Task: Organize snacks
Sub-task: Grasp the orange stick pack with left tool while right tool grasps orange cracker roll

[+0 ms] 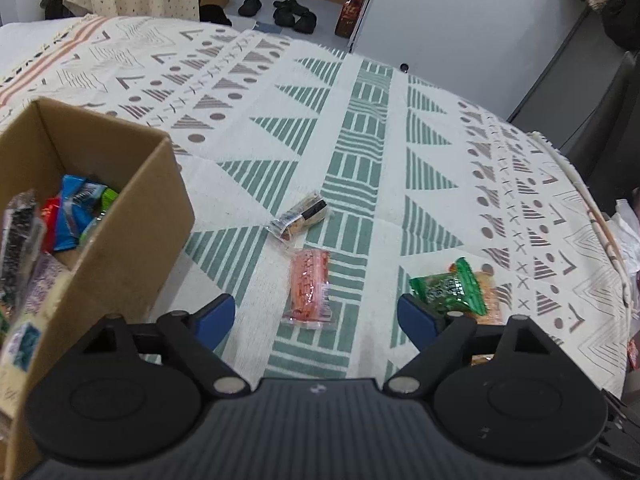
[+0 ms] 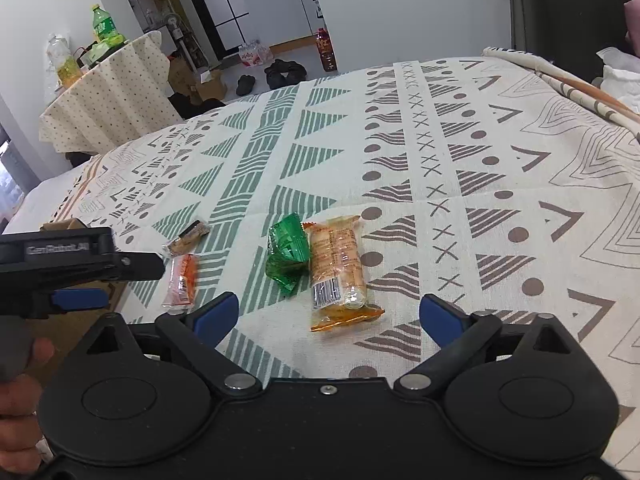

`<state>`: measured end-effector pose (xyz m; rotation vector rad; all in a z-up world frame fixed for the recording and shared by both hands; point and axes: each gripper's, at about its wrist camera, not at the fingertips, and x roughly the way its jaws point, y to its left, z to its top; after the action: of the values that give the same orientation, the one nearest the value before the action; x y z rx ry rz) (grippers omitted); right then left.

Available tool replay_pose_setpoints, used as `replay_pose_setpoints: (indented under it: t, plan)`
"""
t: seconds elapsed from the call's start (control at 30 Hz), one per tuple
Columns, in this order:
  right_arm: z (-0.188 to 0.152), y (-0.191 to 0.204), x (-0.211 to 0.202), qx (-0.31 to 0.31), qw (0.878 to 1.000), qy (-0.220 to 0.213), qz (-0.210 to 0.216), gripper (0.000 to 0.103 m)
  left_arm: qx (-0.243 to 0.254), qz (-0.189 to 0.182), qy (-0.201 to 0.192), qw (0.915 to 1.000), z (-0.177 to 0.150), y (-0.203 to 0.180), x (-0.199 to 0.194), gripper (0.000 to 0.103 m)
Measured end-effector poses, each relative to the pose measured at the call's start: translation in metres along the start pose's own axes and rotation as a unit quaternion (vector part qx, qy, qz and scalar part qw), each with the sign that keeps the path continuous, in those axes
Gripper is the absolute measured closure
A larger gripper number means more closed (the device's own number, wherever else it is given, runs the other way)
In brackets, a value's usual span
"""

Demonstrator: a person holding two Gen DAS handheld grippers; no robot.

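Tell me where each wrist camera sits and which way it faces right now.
Left wrist: behind the open left gripper, angled down at the red snack packet; brown cardboard box alongside.
Right wrist: behind the open right gripper, angled down at the orange biscuit pack; a hand shows.
Shared: patterned tablecloth, green crinkled wrapper, red packet.

Dark slippers [image 1: 294, 14] on the floor — green bottle [image 2: 102, 24] on a dotted tablecloth [image 2: 116, 92].
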<state>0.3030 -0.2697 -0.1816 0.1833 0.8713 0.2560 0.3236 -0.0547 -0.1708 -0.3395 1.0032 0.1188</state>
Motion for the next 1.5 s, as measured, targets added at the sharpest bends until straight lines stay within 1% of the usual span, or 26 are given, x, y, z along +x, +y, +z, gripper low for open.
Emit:
replay_pose_setpoints:
  t: [0.1,0.17,0.2,0.27,0.3,0.37,0.43,0.5,0.6,0.63,0.67,0.73,0.77,0.8,0.87,0.9,0.93,0.97,1.03,1.1,1.2,1.5]
  plan:
    - [0.003,0.000,0.007,-0.007,1.000,0.003,-0.009,0.009,-0.004,-0.001,0.006,1.0000,0.001,0.000,0.013,0.021]
    - [0.006,0.001,0.013,-0.012,1.000,0.001,-0.012,0.012,-0.004,-0.002,0.009,0.9999,0.001,-0.001,0.020,0.029]
    - [0.007,0.001,0.016,-0.013,1.000,0.001,-0.010,0.014,-0.004,-0.002,0.011,0.9999,0.001,-0.002,0.023,0.031]
    - [0.010,0.001,0.022,-0.011,1.000,0.005,-0.005,0.019,-0.007,-0.001,0.013,0.9999,0.002,-0.001,0.030,0.039]
    - [0.010,0.001,0.024,-0.010,1.000,0.009,-0.003,0.021,-0.007,0.000,0.015,0.9999,0.001,-0.001,0.032,0.040]
    - [0.009,0.001,0.028,-0.013,1.000,0.013,-0.004,0.021,-0.009,0.001,0.018,0.9998,0.001,-0.001,0.038,0.043]
    - [0.008,0.001,0.031,-0.016,1.000,0.016,-0.004,0.022,-0.011,0.004,0.021,0.9997,0.001,-0.002,0.043,0.045]
    - [0.007,0.000,0.033,-0.014,1.000,0.018,-0.007,0.025,-0.007,0.011,0.017,0.9998,0.000,-0.003,0.046,0.046]
    - [0.009,0.001,0.039,-0.021,1.000,0.017,-0.012,0.030,-0.004,0.024,0.011,0.9996,0.000,-0.006,0.050,0.051]
    - [0.010,0.002,0.042,-0.024,1.000,0.016,-0.011,0.031,-0.002,0.031,0.008,0.9995,0.000,-0.008,0.051,0.057]
    - [0.011,0.003,0.044,-0.025,0.999,0.017,-0.009,0.031,0.003,0.037,0.008,0.9993,0.000,-0.009,0.051,0.066]
    - [0.012,0.005,0.048,-0.029,0.999,0.021,-0.008,0.033,0.002,0.041,0.011,0.9991,0.001,-0.009,0.052,0.077]
    - [0.012,0.006,0.049,-0.032,0.999,0.021,-0.008,0.033,0.000,0.042,0.012,0.9990,0.001,-0.008,0.052,0.078]
    - [0.012,0.006,0.050,-0.035,0.999,0.021,-0.009,0.035,-0.002,0.042,0.013,0.9990,0.001,-0.007,0.051,0.080]
    - [0.011,0.006,0.053,-0.036,0.999,0.024,-0.006,0.044,-0.006,0.042,0.016,0.9990,0.001,-0.006,0.049,0.081]
    - [0.012,0.005,0.055,-0.034,0.999,0.029,-0.005,0.055,-0.008,0.041,0.018,0.9990,0.001,-0.005,0.047,0.081]
    - [0.012,0.005,0.057,-0.033,0.999,0.034,-0.008,0.064,-0.009,0.040,0.019,0.9990,0.000,-0.005,0.046,0.081]
    - [0.012,0.005,0.057,-0.038,0.999,0.034,-0.013,0.067,-0.009,0.040,0.020,0.9990,-0.001,-0.006,0.043,0.081]
    - [0.013,0.005,0.054,-0.046,0.998,0.037,-0.008,0.068,-0.004,0.039,0.015,0.9991,-0.003,-0.008,0.036,0.081]
    - [0.014,0.004,0.049,-0.036,0.999,0.038,-0.002,0.068,-0.001,0.040,0.012,0.9991,-0.005,-0.010,0.029,0.081]
    - [0.017,0.005,0.039,-0.037,0.999,0.025,0.006,0.068,-0.006,0.037,0.011,0.9992,-0.007,-0.011,0.019,0.081]
    - [0.025,0.009,0.011,-0.035,0.999,-0.005,0.022,0.068,-0.001,0.037,-0.009,0.9993,-0.012,-0.016,-0.017,0.081]
